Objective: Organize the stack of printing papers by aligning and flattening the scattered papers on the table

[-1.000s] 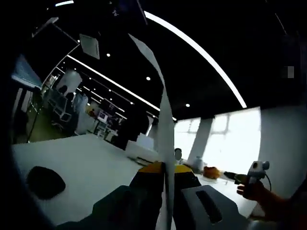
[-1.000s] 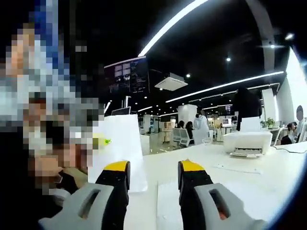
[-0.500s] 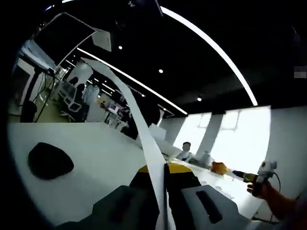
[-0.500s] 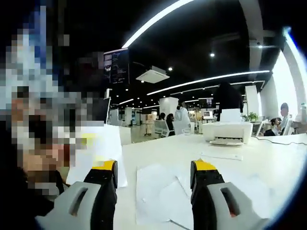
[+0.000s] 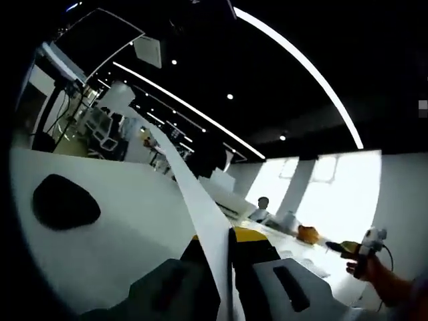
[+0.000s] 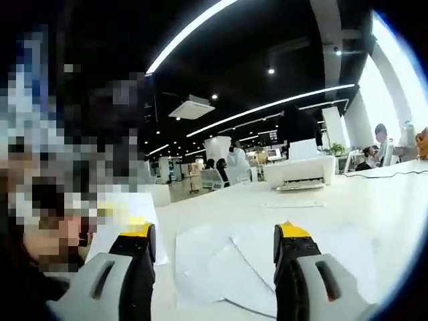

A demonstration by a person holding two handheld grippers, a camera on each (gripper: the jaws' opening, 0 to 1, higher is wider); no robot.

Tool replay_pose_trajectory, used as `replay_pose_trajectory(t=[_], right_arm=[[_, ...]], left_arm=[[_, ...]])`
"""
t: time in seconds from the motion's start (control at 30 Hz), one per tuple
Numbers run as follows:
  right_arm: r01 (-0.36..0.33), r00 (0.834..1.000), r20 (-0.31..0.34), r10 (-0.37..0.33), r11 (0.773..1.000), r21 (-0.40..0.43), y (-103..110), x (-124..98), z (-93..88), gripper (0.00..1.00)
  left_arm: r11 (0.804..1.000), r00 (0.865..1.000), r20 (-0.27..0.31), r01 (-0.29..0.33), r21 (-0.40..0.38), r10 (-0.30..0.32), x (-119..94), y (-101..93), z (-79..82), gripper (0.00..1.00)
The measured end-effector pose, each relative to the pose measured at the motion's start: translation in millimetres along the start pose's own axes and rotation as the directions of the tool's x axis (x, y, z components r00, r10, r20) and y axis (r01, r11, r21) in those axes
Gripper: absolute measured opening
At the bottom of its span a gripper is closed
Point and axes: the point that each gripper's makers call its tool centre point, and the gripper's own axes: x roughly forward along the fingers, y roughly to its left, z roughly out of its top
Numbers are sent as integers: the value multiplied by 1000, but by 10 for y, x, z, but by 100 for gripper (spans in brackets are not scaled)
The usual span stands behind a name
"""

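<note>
In the left gripper view, the left gripper [image 5: 217,242] has its yellow-tipped jaws pressed together on a sheet of paper [image 5: 194,194]. The sheet is seen almost edge-on, so it reads as a narrow white band that rises from between the jaws and curves up and to the left; its face cannot be made out. Behind it lies the white table [image 5: 127,221], with a dark rounded object [image 5: 65,200] resting on it to the left, too dim to identify. At the lower right edge a person's hand [image 5: 366,264] holds a small device, partly cut off.

In the right gripper view, the right gripper [image 6: 217,235] has its jaws spread wide, with nothing between them. Beyond the jaws, loose papers [image 6: 224,257] lie scattered and overlapping on the table [image 6: 374,200], their near edges hidden behind the jaws. Farther back stands a white printer [image 6: 299,170], and another sheet [image 6: 294,204] lies flat just in front of it. At the left, a white sheet [image 6: 130,217] stands tilted up near the left jaw; it is possibly the one the left gripper holds, but its lower part is hidden.
</note>
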Motion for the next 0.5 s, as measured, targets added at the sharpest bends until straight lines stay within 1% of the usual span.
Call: replay_pose_trajectory(t=[0.1,0.2,0.3,0.37,0.4,0.43,0.5], right_arm=[[25,1000,-13,-25,1000,2,-75,5,-75,71],[43,999,-22,-42,999,16,-137,3,-136,72],[76,997,-25,-76,997,30,-200,-8,-223,74],[96,995,-40,-95,995,20,-227,-9,-298,75],[97,994,-43,-97,995,18,-231,-8,-313,75],[104,993,-59,-103,995,13,-245,-5,-372,75],[107,992,-70,-106,994,11,-250,6,-429,76]], left_arm=[[1000,1000,-2,0,-4,0,7,-9,-8,6],[1000,1000,-9,0,-13,0,6,-26,-26,6],[1000,1000,-16,0,7,0,8,-39,-53,6],[1000,1000,-17,3,11,-3,2,-53,-62,6],[1000,1000,-16,3,13,-3,-1,-59,-65,6],[999,1000,-17,9,36,-9,-10,-84,-73,6],[999,1000,-20,14,35,-13,-20,-96,-77,6]])
